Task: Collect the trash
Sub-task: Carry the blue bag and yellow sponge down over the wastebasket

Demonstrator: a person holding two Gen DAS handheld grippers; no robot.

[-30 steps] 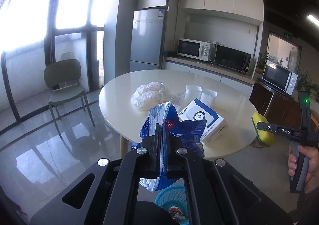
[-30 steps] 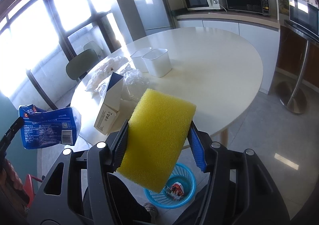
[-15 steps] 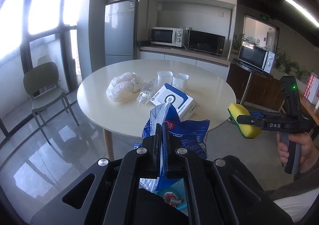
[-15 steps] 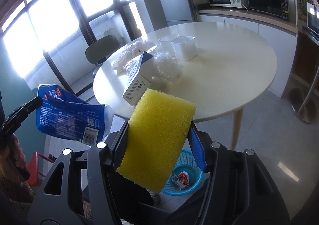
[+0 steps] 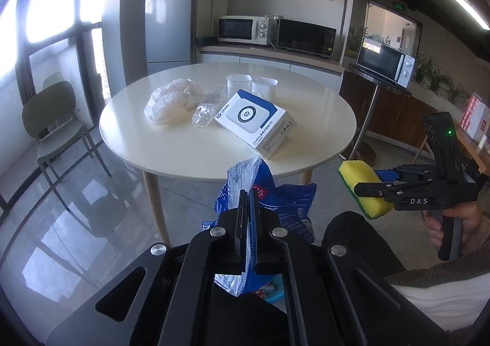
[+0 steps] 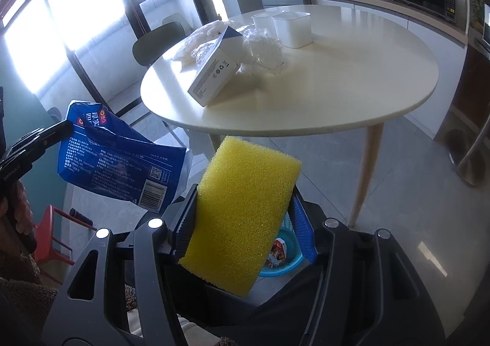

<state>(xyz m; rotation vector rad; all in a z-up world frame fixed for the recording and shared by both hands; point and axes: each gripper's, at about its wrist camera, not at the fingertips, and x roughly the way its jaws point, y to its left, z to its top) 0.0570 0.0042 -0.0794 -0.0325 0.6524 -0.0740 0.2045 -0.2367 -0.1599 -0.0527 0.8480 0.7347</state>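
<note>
Below right claw (image 6: pixel 245 217): blue basket (image 6: pixel 284 266), clear only here | sponge (image 6: pixel 242 217) gripped | left claw (image 5: pixel 248 208) pinches blue bag (image 5: pixel 284 202)

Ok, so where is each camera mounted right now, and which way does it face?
Left wrist: on the left gripper, looking along its fingers at the round cream table; shut on a crinkled blue plastic packet; the right gripper, the hand on it and a dark trouser knee show.
Right wrist: on the right gripper, angled down past the table edge to a blue plastic basket on the floor; it grips a yellow foam sponge.
Shared: table, packet, sponge, white-and-blue cardboard box.
</note>
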